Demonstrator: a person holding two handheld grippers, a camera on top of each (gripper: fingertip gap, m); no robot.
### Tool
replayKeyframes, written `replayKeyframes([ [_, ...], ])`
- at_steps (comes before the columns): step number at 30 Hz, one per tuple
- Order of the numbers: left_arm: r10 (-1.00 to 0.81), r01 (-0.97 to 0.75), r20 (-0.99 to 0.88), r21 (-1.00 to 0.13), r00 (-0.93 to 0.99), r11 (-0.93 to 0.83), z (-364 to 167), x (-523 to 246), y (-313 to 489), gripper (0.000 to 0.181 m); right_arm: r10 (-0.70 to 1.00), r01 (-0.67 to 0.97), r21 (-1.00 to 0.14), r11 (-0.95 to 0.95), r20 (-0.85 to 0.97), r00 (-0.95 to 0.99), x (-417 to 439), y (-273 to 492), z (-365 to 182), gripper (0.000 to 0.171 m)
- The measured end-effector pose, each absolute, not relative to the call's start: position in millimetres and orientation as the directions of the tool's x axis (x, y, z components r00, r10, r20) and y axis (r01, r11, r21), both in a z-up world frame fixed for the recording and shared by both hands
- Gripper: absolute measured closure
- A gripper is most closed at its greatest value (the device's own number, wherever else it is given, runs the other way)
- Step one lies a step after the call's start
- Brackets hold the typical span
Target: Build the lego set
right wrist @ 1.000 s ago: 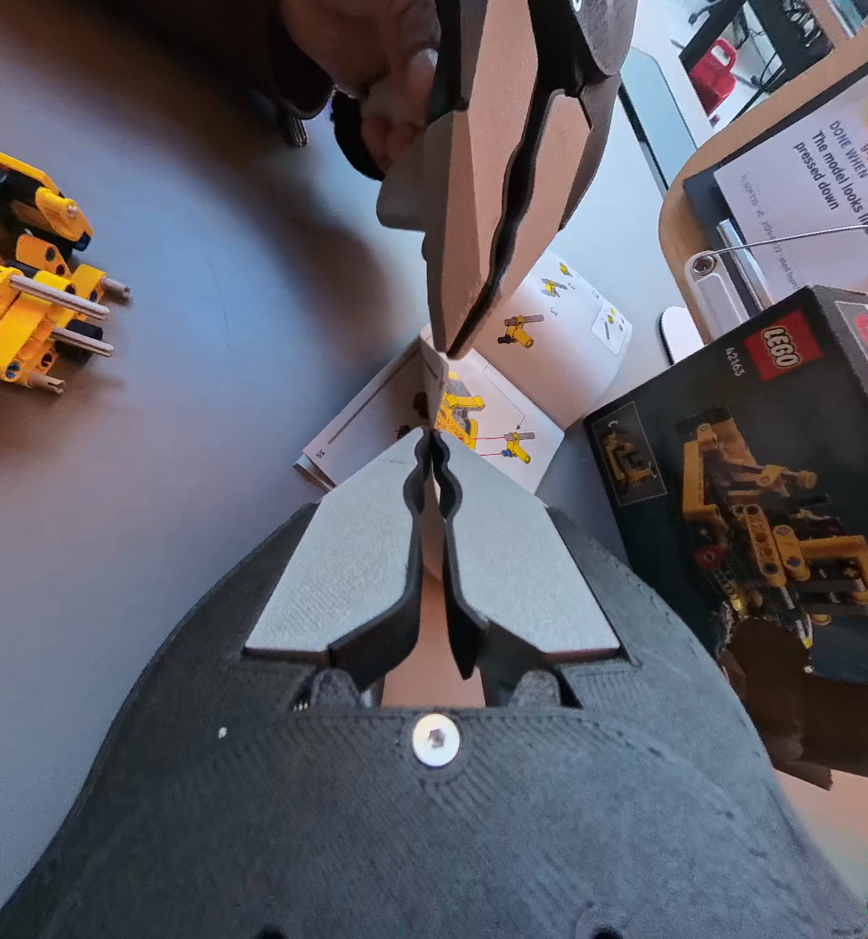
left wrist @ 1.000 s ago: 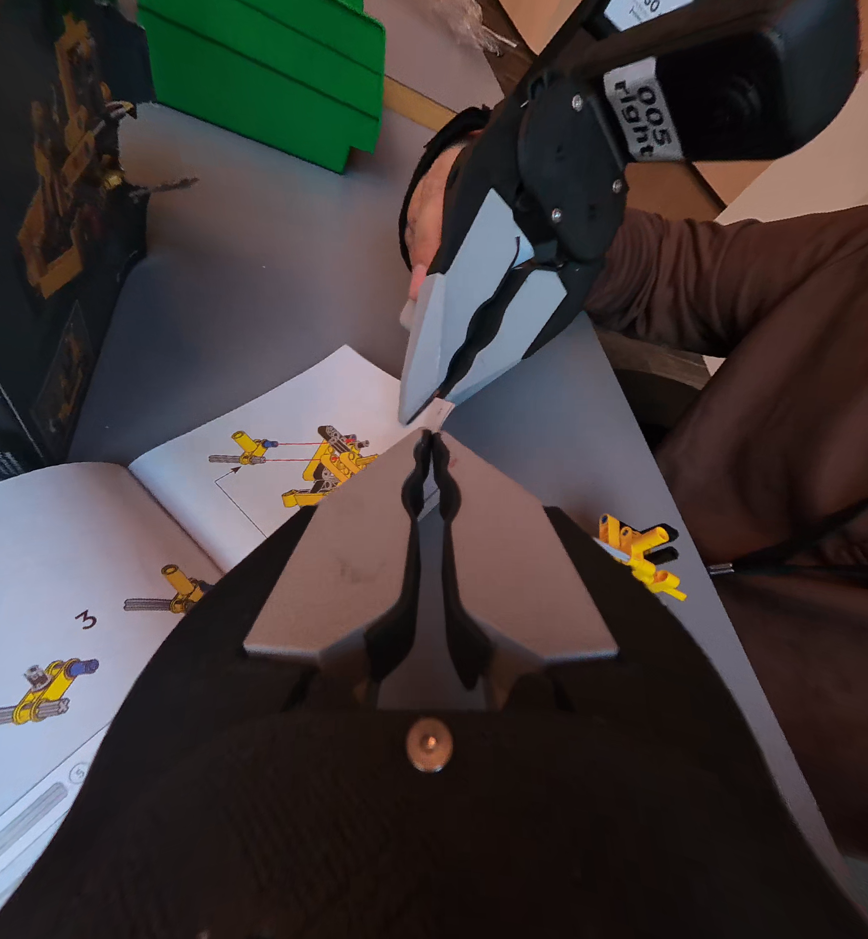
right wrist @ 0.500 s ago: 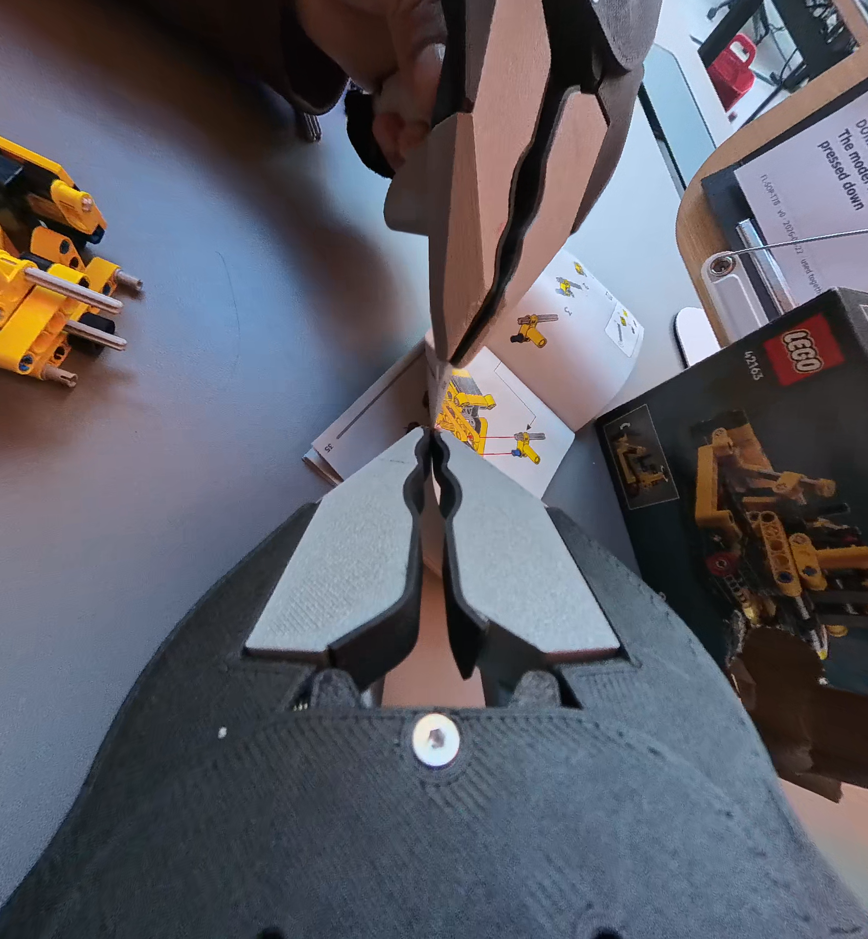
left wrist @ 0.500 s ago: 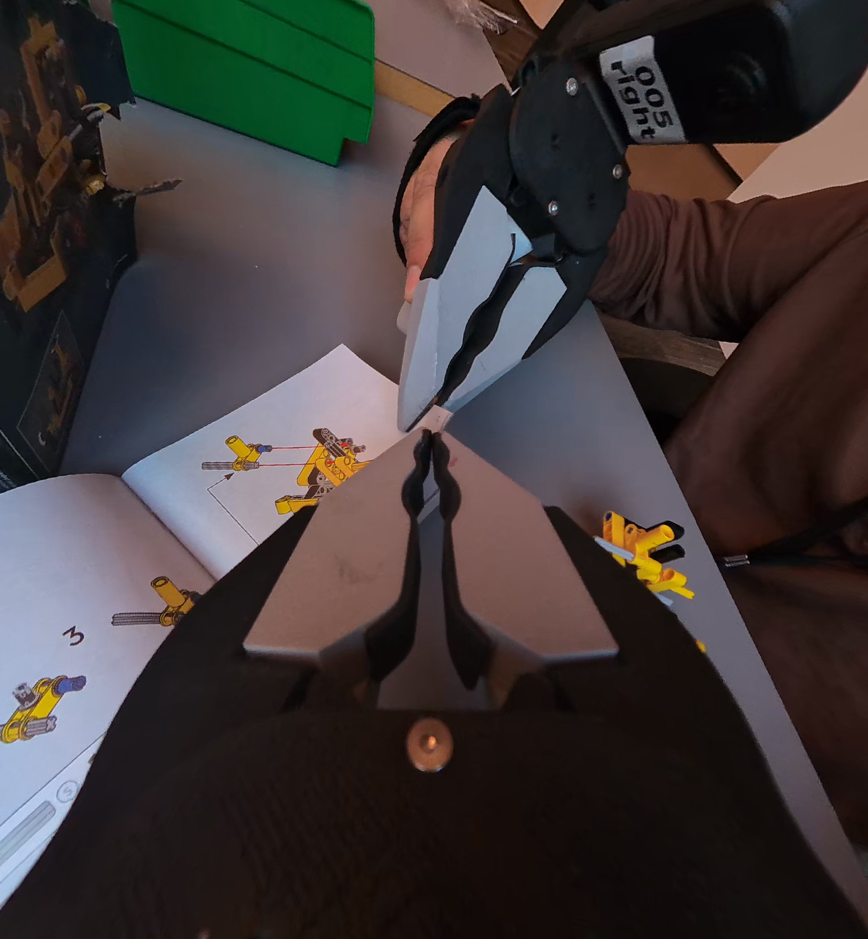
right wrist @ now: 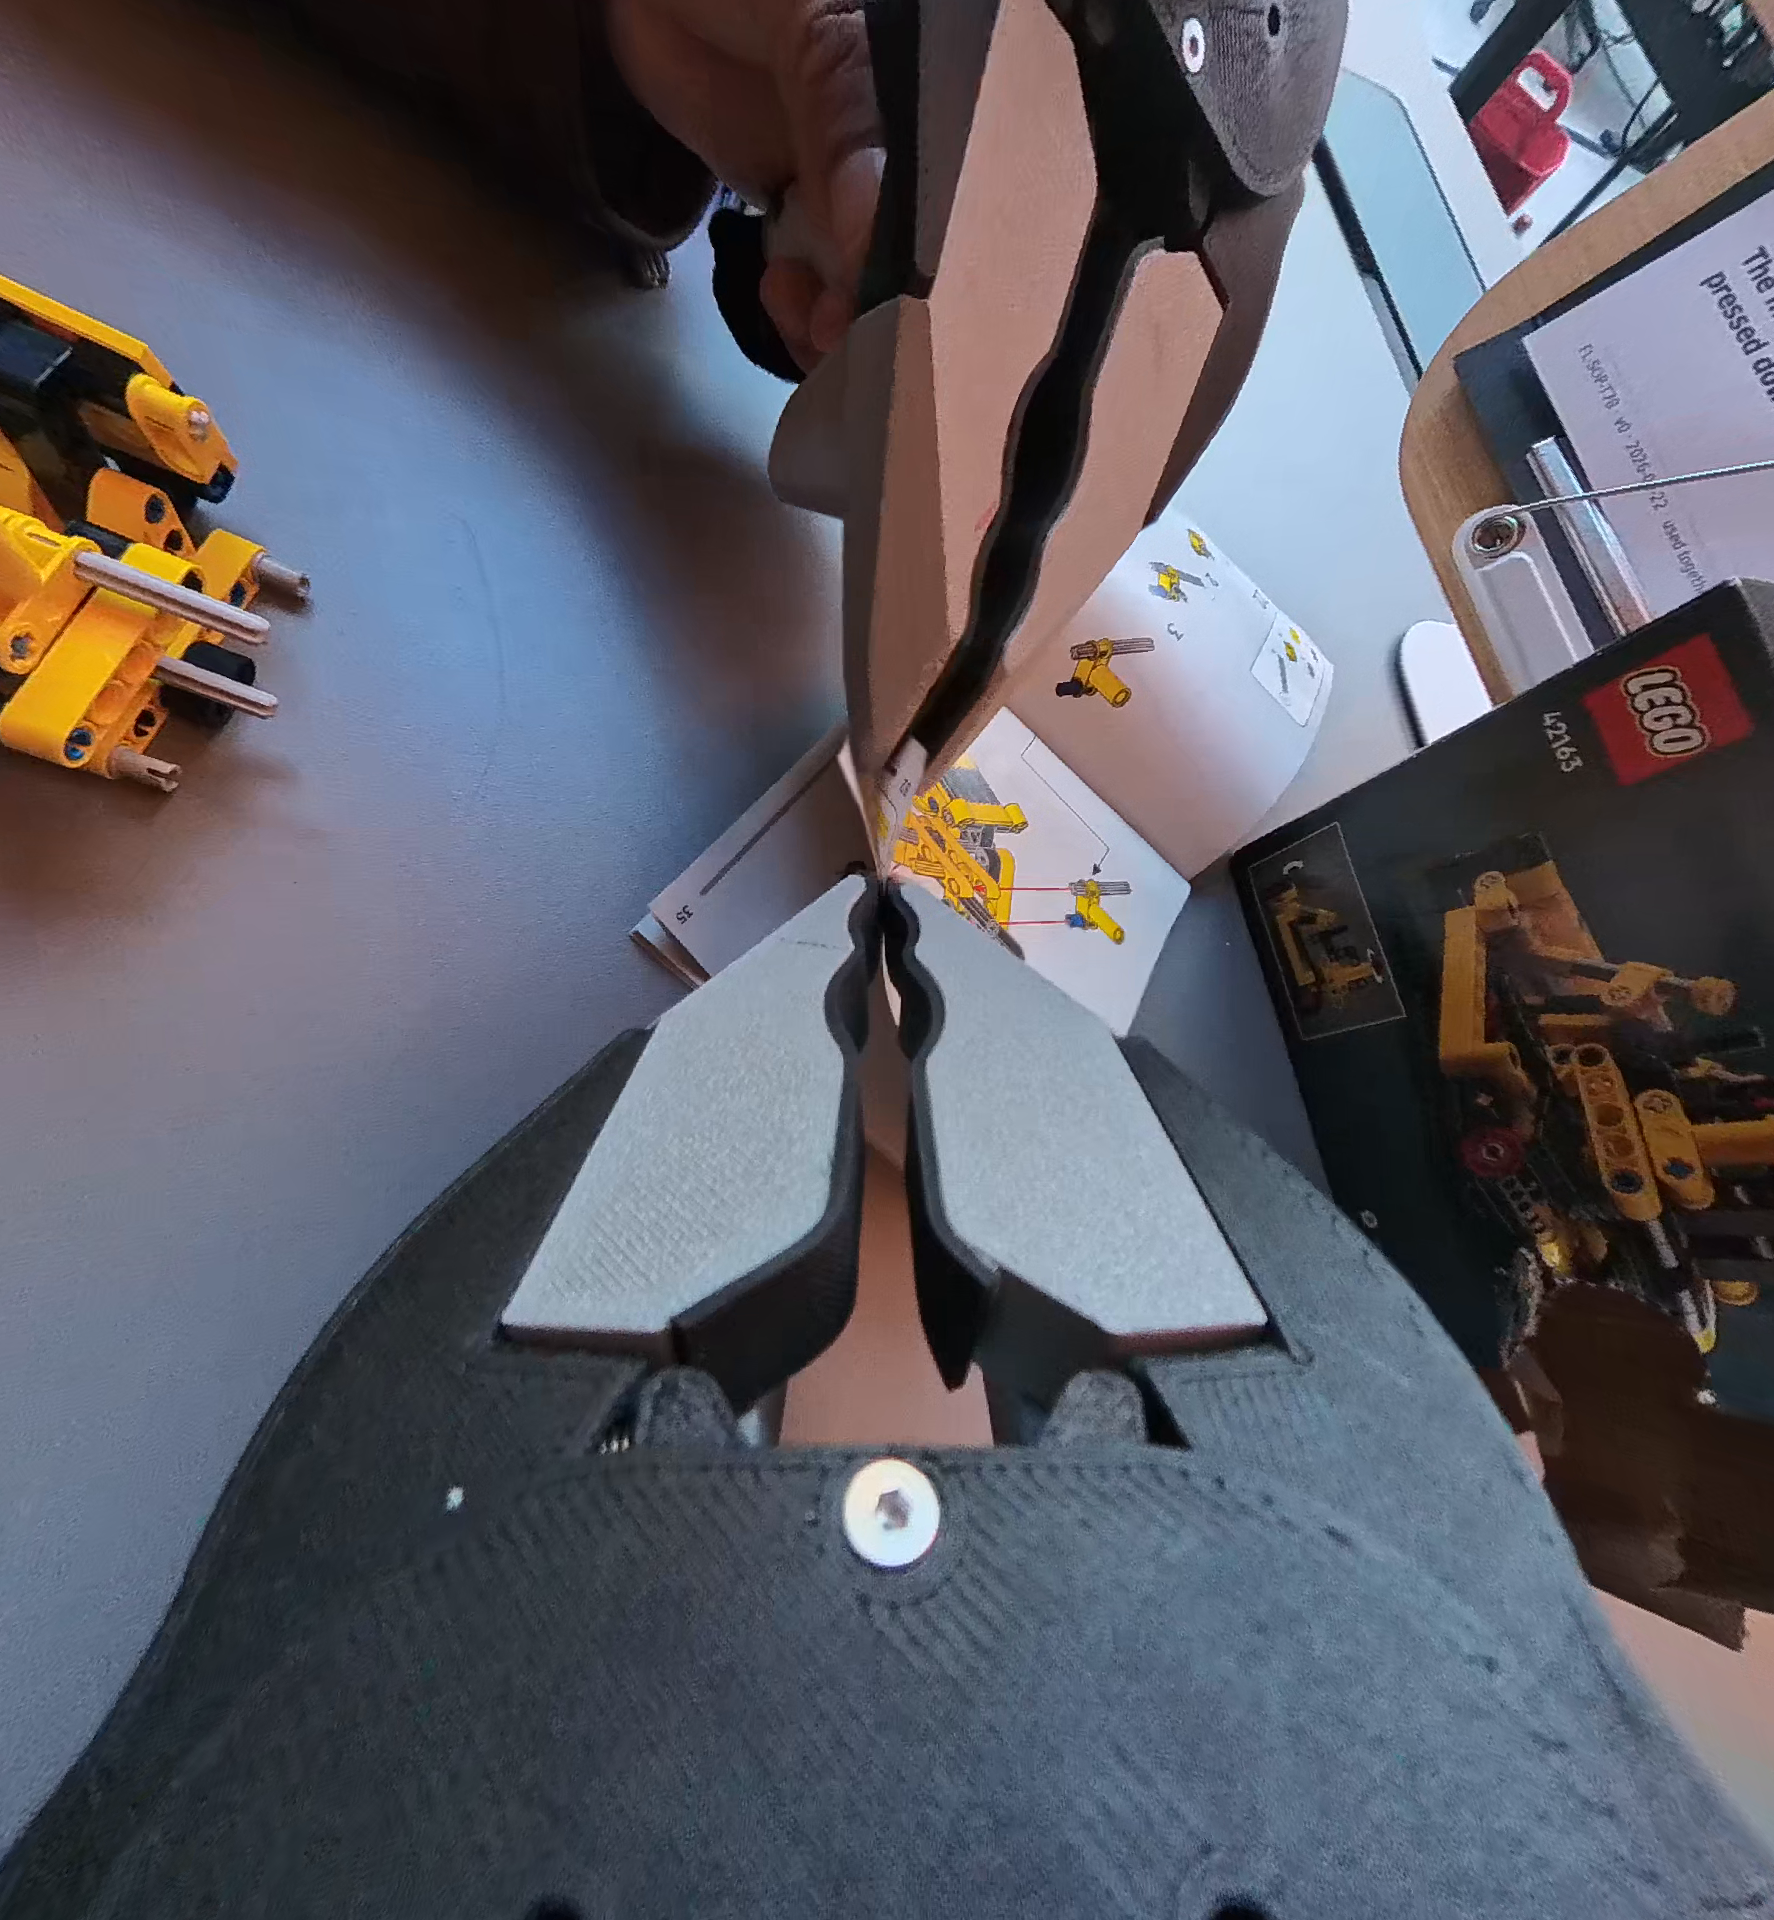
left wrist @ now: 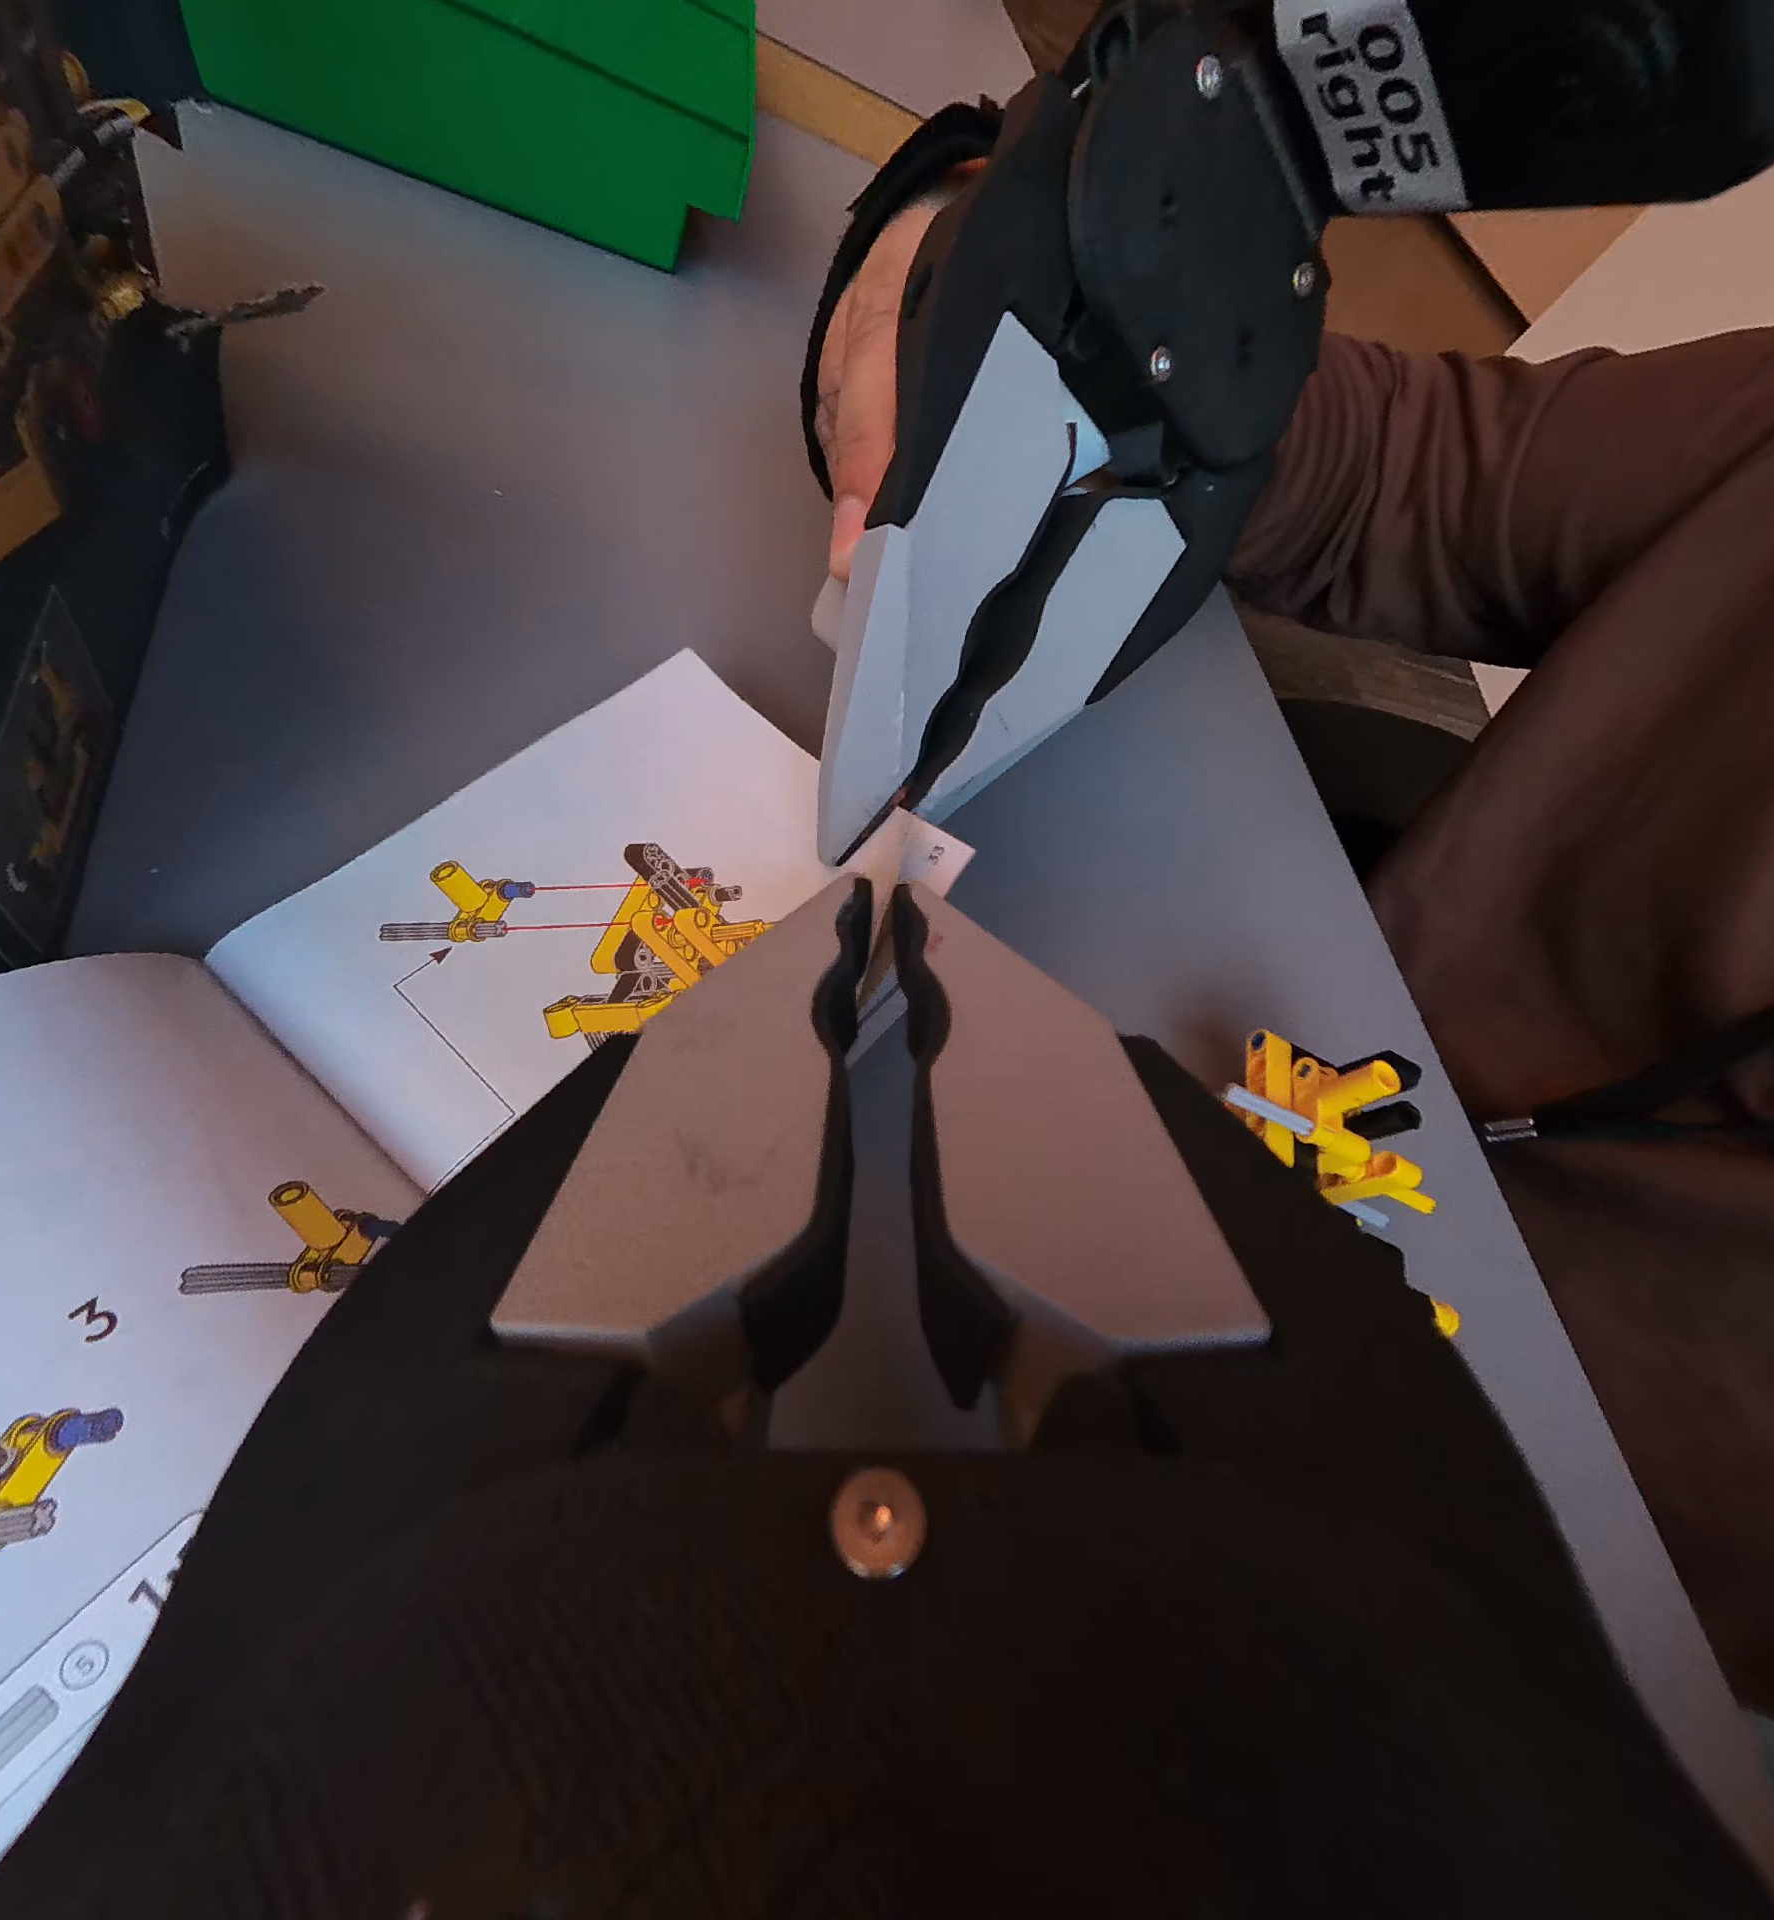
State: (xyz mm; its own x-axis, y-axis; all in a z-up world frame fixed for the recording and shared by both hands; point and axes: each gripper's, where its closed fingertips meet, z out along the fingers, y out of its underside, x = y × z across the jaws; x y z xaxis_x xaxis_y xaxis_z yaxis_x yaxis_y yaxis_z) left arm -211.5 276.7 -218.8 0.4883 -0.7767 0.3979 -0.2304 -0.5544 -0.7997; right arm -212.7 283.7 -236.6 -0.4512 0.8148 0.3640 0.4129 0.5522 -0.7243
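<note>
- Left gripper (left wrist: 875,896): we log its jaws drawn nearly together, pinching the lifted corner of one page (left wrist: 930,852) of the instruction booklet (left wrist: 467,935).
- Right gripper (right wrist: 883,894): its jaws are closed to a sliver on the same page corner; in the left wrist view it comes down from 1 o'clock and its tips meet the paper just above the left gripper's.
- Instruction booklet: it lies open on the grey surface (left wrist: 467,499). In the left wrist view its spine runs from 7 o'clock toward 1 o'clock, and the held page stands up at the right-hand corner.
- Lego assembly (right wrist: 83,582): yellow and black, it rests on the surface at 9 o'clock in the right wrist view, well apart from the booklet. Its grey axles point toward 4 o'clock there, the long axis roughly along them. In the left wrist view it sits at 3 o'clock, near the surface's edge.
- Lego box (right wrist: 1589,1039): dark, beside the booklet at 3 o'clock in the right wrist view.
- Green bin (left wrist: 509,104): at 11 o'clock in the left wrist view.
- Clipboard (right wrist: 1631,416): at 2 o'clock in the right wrist view.
</note>
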Motion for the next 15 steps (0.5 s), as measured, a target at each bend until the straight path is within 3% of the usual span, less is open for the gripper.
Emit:
replayKeyframes([
  [6, -0.765, -0.236, 0.370, -0.801, 0.527, -0.550, -222.4, -214.4, 281.7, 0.181, 0.821, 0.410, -0.733, 0.543, 0.363, -0.440, -213.4, 285.7, -234.6, 0.171],
  [7, -0.760, -0.231, 0.364, -0.804, 0.539, -0.549, -221.9, -215.8, 283.5, 0.181, 0.819, 0.404, -0.730, 0.552, 0.384, -0.425, -214.7, 287.6, -233.1, 0.168],
  [9, -0.742, -0.199, 0.366, -0.811, 0.562, -0.551, -218.3, -220.2, 288.1, 0.181, 0.815, 0.385, -0.728, 0.567, 0.428, -0.390, -218.0, 291.2, -227.0, 0.135],
  [11, -0.731, -0.158, 0.383, -0.819, 0.565, -0.552, -213.0, -224.3, 290.9, 0.181, 0.814, 0.352, -0.746, 0.566, 0.434, -0.386, -217.9, 288.2, -218.7, 0.120],
  [15, -0.681, -0.083, 0.387, -0.832, 0.622, -0.549, -205.4, -239.3, 301.1, 0.181, 0.799, 0.242, -0.786, 0.568, 0.457, -0.391, -212.1, 279.3, -197.1, 0.122],
])
